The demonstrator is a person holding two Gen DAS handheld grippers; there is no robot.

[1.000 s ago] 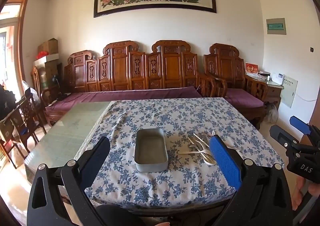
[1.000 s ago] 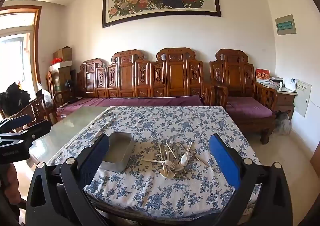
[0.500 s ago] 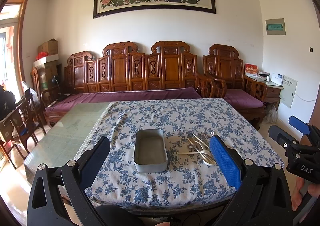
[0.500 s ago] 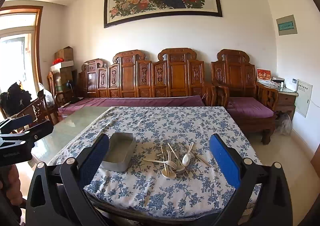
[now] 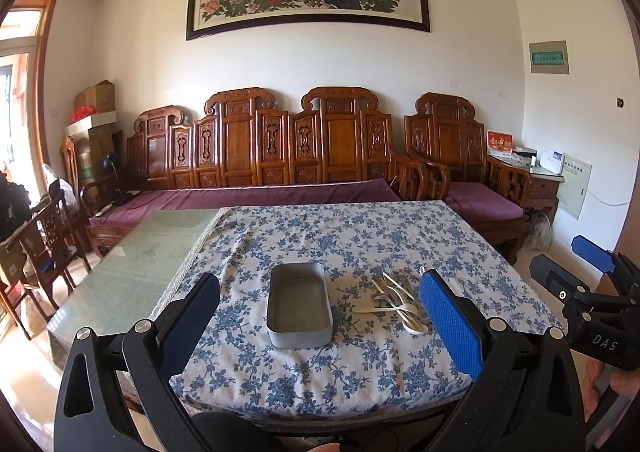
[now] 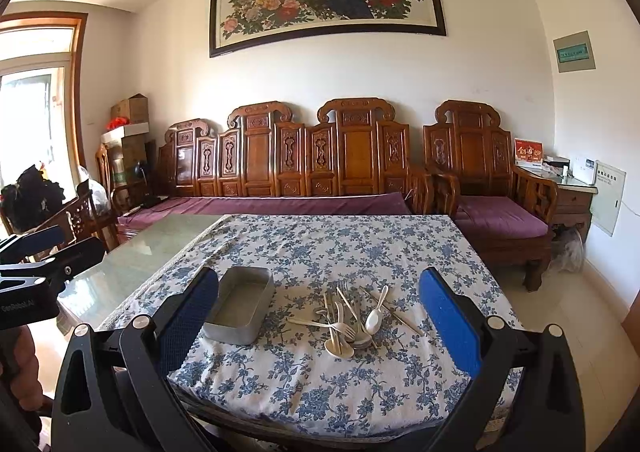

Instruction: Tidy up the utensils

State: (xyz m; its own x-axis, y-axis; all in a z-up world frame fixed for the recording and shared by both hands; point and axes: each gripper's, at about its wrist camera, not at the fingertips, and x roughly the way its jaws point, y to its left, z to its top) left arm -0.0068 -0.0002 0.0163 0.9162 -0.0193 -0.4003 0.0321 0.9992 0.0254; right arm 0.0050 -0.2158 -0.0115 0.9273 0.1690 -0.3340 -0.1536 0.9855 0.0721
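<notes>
An empty grey metal tin (image 5: 299, 304) sits on the blue floral tablecloth (image 5: 360, 236); it also shows in the right wrist view (image 6: 240, 304). A pile of several pale spoons and forks (image 6: 348, 318) lies just right of the tin, also seen in the left wrist view (image 5: 396, 302). My left gripper (image 5: 320, 316) is open and empty, held before the table's near edge facing the tin. My right gripper (image 6: 320, 320) is open and empty, held before the near edge facing the utensil pile.
The cloth covers the right part of a glass-topped table (image 5: 136, 252). A carved wooden sofa (image 5: 280, 156) with purple cushions stands behind it, an armchair (image 5: 472, 172) at the right, chairs (image 5: 40, 244) at the left.
Both views have shifted slightly, the table sitting a little lower and nearer in frame. The tin and utensils have not moved. Both grippers stay open.
</notes>
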